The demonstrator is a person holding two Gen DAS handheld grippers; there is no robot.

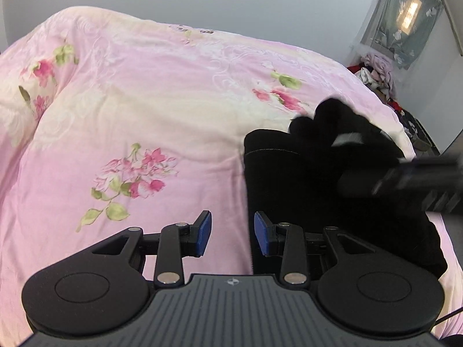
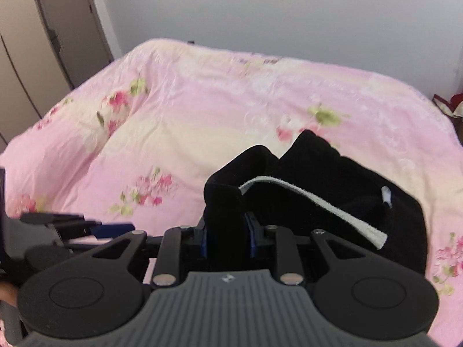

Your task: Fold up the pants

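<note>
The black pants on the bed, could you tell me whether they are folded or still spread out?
Partly folded: the black pants lie bunched in a compact stack on the pink floral quilt, and the right gripper clamps a doubled-over fold.

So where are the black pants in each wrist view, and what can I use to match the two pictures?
Left wrist view: the black pants lie right of centre on the pink floral bedspread, beside the open left gripper.
Right wrist view: the pants fill the lower centre, a bunch of fabric clamped in the right gripper.
Shared landmark: the flower sprig left of the pants.
</note>
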